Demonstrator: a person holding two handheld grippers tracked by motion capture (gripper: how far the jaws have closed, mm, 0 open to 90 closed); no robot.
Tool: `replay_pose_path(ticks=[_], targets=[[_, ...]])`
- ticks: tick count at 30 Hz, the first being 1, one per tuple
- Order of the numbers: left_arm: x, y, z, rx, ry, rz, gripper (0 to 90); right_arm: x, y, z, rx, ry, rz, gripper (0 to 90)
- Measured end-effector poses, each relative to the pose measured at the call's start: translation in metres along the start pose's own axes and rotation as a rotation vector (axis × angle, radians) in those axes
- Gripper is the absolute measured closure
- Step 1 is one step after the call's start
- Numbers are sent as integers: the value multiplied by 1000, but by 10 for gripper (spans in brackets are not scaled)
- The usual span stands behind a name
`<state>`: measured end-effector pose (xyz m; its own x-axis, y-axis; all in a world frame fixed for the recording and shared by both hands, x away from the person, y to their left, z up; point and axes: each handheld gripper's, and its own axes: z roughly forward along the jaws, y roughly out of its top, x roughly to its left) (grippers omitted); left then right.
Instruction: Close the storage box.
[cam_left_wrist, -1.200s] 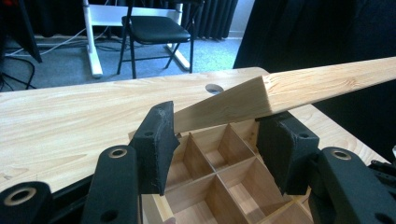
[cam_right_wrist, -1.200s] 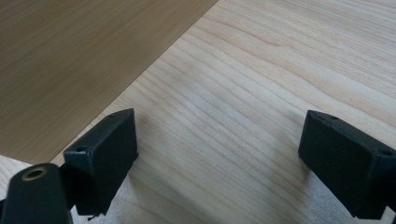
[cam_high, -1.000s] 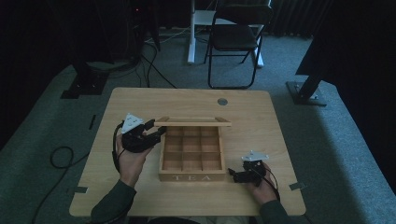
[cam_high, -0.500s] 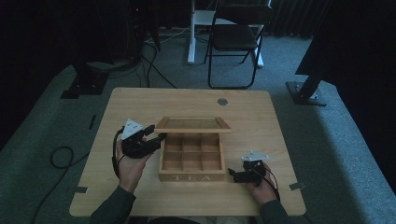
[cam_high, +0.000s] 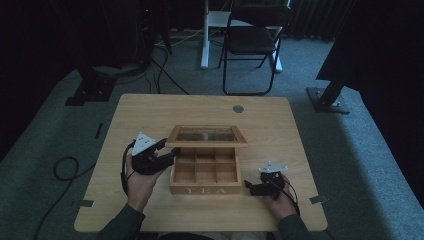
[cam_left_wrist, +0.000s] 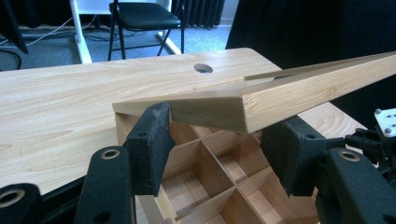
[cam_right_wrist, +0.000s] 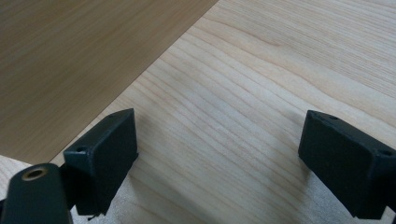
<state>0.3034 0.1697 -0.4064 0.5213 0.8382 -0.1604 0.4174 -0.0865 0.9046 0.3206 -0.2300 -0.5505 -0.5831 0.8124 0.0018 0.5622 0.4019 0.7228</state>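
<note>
A wooden tea box (cam_high: 205, 189) with several empty compartments (cam_left_wrist: 205, 163) sits mid-table. Its glass-paned lid (cam_high: 207, 134) is hinged at the back and stands partly raised. My left gripper (cam_high: 169, 153) is at the lid's front left corner. In the left gripper view that corner (cam_left_wrist: 224, 112) lies between the left gripper's (cam_left_wrist: 215, 154) jaws, which have just been opening. One pad (cam_left_wrist: 149, 144) touches the lid's edge and the other stands apart under it. My right gripper (cam_high: 250, 188) rests on the table right of the box, and in its own view the right gripper (cam_right_wrist: 219, 154) is open and empty.
The light wooden table (cam_high: 150, 110) has a round cable hole (cam_high: 238, 108) behind the box. The box's side wall (cam_right_wrist: 70, 56) lies just ahead of the right jaws. A folding chair (cam_high: 252, 40) and cables stand on the floor beyond the table.
The lid, seen almost edge-on a second ago, now shows its glass top and its front edge sits lower. The left gripper has shifted slightly toward me. The right gripper has not moved.
</note>
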Motion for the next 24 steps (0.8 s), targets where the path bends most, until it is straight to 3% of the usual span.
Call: replay_pose_path(ticks=[24], targets=[[-3,-19,-3,19,-10,-26,423,0,0,0,-2,0,-1,112]])
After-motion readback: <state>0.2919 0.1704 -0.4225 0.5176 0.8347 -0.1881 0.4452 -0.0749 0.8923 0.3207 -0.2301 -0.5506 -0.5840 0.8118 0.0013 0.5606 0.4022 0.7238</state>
